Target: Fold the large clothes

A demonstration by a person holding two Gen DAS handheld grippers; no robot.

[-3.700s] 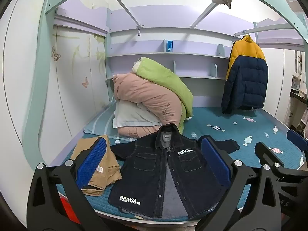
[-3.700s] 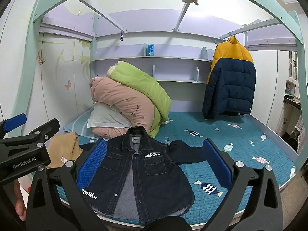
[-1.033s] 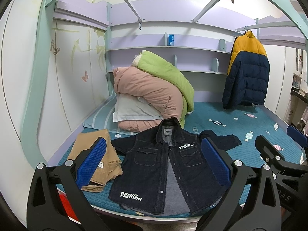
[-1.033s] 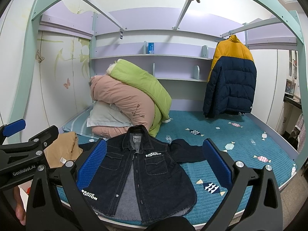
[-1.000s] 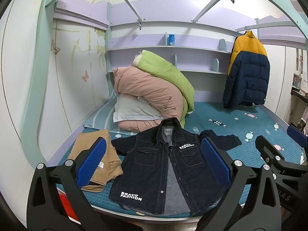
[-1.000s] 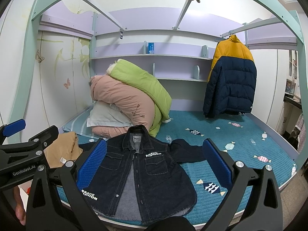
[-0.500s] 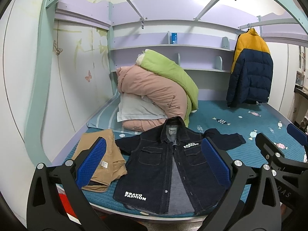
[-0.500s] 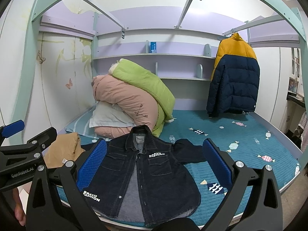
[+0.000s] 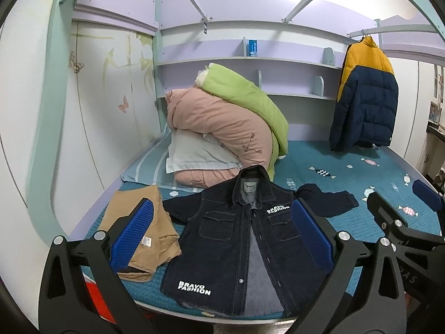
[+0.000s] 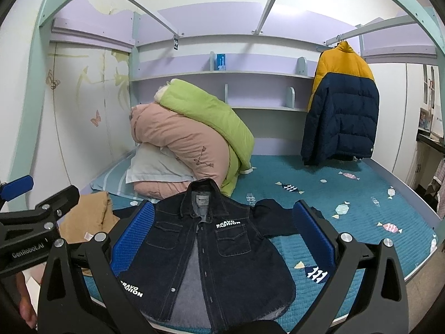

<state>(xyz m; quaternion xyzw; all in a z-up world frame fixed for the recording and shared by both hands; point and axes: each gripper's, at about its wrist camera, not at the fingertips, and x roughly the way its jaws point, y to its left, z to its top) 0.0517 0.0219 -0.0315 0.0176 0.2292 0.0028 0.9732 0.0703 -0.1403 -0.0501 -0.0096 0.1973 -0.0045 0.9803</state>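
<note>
Bed (image 9: 347, 183) ahead; jacket (image 9: 236, 239) flat beyond both grippers' fingers, collar far, hem near; left gripper (image 9: 222, 239), right gripper (image 10: 222, 239) spread, empty.

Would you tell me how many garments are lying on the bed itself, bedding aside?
2: a dark denim jacket spread open at the near edge, and folded tan clothing beside it, nearer the wall. Others may be hidden.
</note>
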